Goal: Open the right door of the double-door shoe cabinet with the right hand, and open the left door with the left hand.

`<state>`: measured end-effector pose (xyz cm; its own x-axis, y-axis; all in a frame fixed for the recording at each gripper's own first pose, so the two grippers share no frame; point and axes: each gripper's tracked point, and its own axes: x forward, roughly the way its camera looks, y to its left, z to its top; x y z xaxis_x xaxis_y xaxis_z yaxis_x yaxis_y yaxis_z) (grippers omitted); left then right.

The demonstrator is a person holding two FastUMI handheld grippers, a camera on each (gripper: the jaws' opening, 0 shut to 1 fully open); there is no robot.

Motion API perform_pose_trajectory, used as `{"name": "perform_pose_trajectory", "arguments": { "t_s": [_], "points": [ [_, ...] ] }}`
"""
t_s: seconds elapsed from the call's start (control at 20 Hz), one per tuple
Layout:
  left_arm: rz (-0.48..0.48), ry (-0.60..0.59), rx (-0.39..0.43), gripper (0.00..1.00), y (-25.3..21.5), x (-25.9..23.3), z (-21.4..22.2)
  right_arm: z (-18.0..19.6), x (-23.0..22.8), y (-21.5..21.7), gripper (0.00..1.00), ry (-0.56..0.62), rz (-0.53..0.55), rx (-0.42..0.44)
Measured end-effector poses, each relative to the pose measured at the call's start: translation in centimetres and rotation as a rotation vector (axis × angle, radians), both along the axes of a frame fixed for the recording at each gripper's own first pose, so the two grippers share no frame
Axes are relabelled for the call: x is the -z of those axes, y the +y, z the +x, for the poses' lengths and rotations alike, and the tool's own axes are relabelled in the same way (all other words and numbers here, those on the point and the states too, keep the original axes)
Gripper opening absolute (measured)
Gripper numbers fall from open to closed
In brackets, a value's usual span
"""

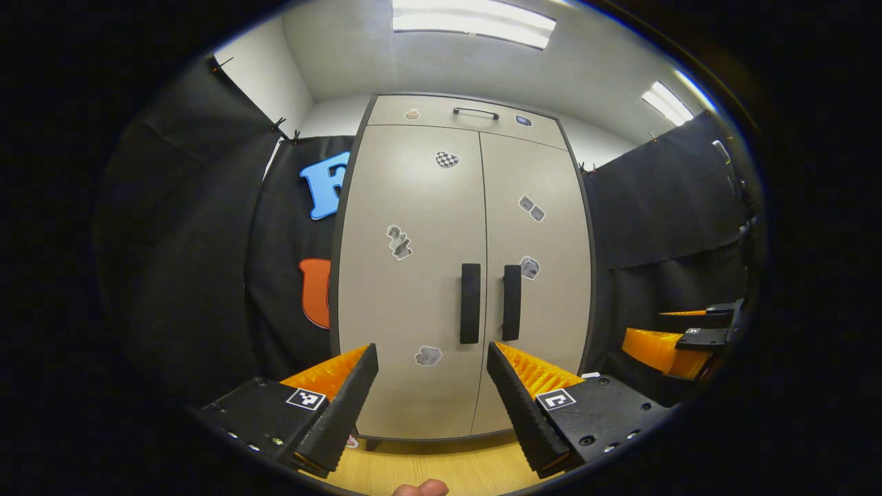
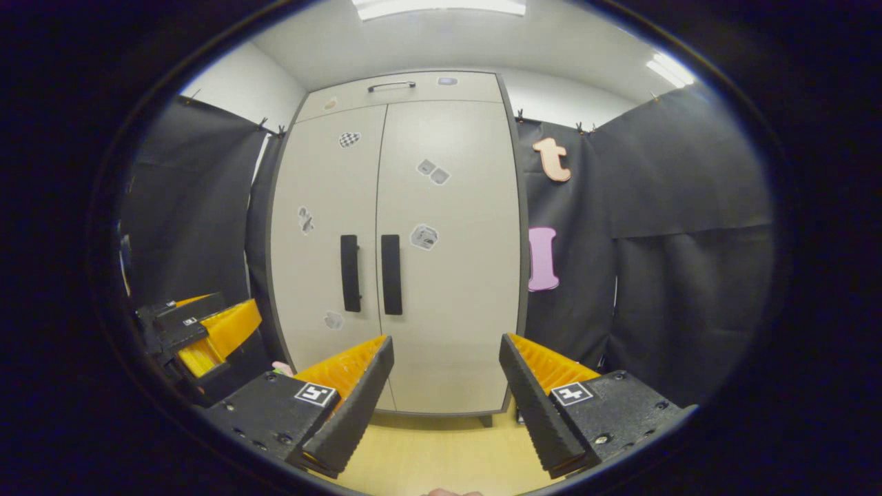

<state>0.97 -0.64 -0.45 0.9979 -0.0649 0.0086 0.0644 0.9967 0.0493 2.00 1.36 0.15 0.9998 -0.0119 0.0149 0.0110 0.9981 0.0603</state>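
Two doors [image 1: 410, 275], two handles [image 1: 470, 303].

Black screw-studded tongs [image 1: 432, 396], ribbed orange-backed fingers [image 1: 344, 399], square black-and-white markers [image 1: 305, 398].

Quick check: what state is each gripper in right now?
Left gripper: open, holding nothing, short of the cabinet.
Right gripper: open, holding nothing, also short of it.

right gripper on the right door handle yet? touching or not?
Apart. In the right gripper view the right gripper is open, its fingertips well short of the cabinet, with bare door panel between them and the right door handle above.
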Motion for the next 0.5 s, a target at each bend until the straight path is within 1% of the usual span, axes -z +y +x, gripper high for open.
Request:
{"name": "perform_pose_trajectory", "arguments": {
  "t_s": [0.1, 0.2, 0.35, 0.4, 0.5],
  "points": [
    [-0.007, -0.018, 0.009, 0.95, 0.0, -0.3, -0.2, 1.1, -0.3, 0.6, 0.97, 0.0, 0.014, -0.019],
    [-0.016, -0.006, 0.026, 0.95, -0.3, 0.3, -0.6, 2.7, -0.5, 0.9, 0.96, 0.004, 0.012, -0.023],
    [-0.015, 0.012, 0.022, 0.95, 0.1, 1.0, -1.4, 5.7, -1.5, 1.7, 0.98, 0.003, 0.0, -0.042],
    [-0.016, 0.019, 0.02, 0.95, 0.3, 1.2, -1.6, 6.9, -2.0, 2.0, 0.96, -0.005, 0.002, -0.046],
    [-0.019, 0.034, 0.014, 0.95, 0.5, 1.6, -2.0, 9.3, -2.6, 2.8, 0.98, -0.006, 0.009, -0.057]
  ]
}}
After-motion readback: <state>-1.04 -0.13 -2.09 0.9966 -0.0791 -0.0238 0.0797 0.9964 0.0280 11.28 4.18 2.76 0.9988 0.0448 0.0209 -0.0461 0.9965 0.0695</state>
